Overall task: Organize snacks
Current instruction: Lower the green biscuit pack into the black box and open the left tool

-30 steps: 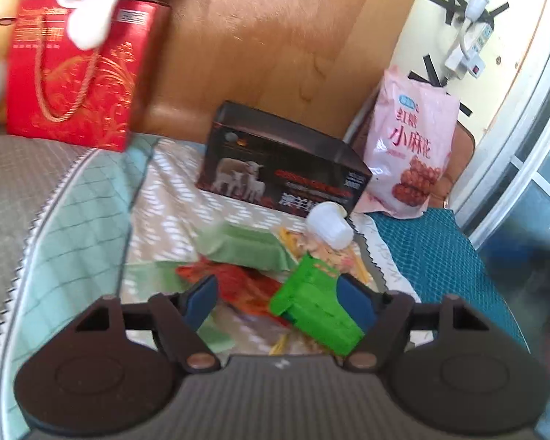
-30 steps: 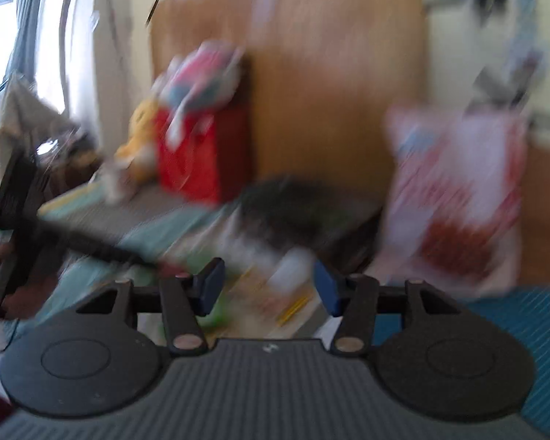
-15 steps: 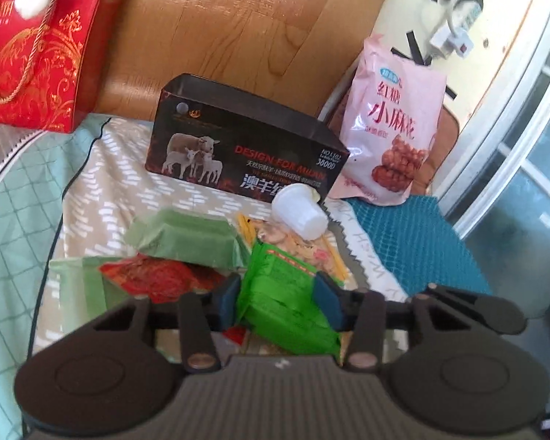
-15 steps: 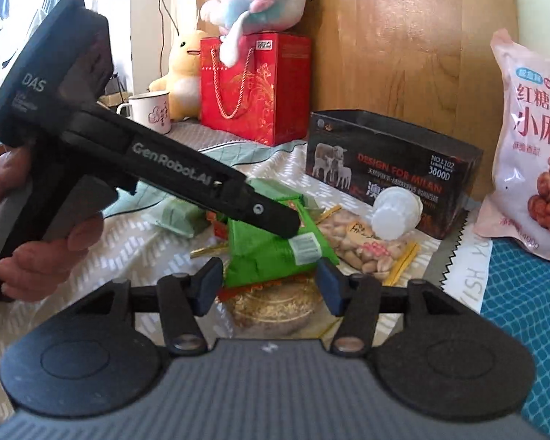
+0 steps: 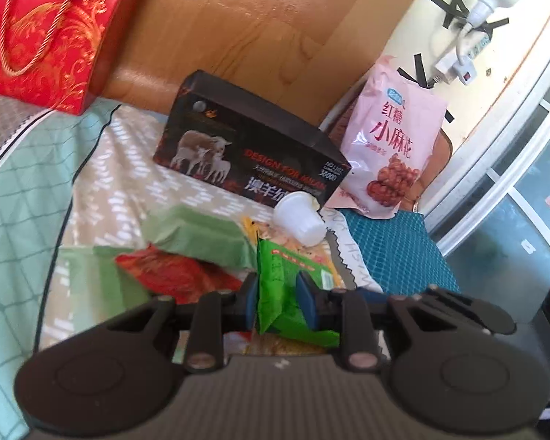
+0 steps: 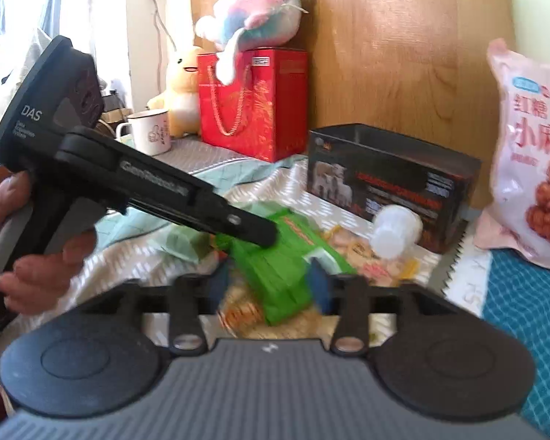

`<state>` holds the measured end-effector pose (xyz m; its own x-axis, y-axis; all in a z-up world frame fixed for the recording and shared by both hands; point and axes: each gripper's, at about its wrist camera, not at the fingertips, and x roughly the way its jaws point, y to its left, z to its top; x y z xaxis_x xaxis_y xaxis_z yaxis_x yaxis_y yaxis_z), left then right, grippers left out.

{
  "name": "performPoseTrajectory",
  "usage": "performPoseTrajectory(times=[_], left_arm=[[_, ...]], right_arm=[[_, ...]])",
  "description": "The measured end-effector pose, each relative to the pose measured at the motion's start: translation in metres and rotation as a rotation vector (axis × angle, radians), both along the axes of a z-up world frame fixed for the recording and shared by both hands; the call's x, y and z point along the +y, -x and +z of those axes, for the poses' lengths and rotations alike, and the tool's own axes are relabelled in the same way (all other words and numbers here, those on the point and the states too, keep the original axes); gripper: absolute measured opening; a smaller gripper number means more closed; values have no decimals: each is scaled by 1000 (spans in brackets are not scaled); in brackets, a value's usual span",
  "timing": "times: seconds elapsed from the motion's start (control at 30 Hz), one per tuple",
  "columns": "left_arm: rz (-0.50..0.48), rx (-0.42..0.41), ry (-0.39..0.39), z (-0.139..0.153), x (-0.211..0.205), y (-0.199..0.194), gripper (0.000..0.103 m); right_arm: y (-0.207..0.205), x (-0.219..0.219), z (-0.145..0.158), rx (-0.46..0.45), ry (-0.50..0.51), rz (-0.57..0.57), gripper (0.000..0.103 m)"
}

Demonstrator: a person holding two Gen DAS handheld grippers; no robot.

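Green snack packet (image 5: 278, 293) sits clamped between the blue pads of your left claw (image 5: 277, 299), whose jaws have just been closing on it; it hangs over the snack pile on the patterned cloth (image 5: 128, 183). Your right claw (image 6: 269, 286) has just been opening, jaws apart astride the packet's lower end, pads not pressing. At 12 o'clock from the packet stands the black box (image 5: 249, 150), a white cup (image 5: 300, 220) tipped before it; pink bag (image 5: 392, 150) at 1 o'clock.
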<state>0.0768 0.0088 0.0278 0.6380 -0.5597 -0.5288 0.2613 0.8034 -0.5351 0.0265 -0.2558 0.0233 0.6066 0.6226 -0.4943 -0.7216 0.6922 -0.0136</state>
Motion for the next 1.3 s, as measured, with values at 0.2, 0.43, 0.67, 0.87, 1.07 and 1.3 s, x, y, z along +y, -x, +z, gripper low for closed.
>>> performPoseTrajectory(times=[0.2, 0.43, 0.67, 0.87, 1.07, 1.3], left_arm=[[-21, 13, 7, -3, -2, -4, 29], [-44, 3, 30, 0, -3, -4, 23], [-22, -77, 19, 33, -2, -29, 24], [66, -177, 4, 67, -14, -86, 27], [149, -171, -61, 65, -33, -133, 36], [130, -112, 37, 32, 2, -94, 36]], right_arm=[[-9, 2, -11, 54, 41, -2, 83], [-18, 11, -4, 41, 29, -15, 57], [-37, 18, 22, -65, 6, -37, 54], [-103, 30, 56, -156, -29, -133, 54], [-160, 28, 57, -96, -30, -283, 59], [-111, -32, 33, 39, -213, -270, 59]])
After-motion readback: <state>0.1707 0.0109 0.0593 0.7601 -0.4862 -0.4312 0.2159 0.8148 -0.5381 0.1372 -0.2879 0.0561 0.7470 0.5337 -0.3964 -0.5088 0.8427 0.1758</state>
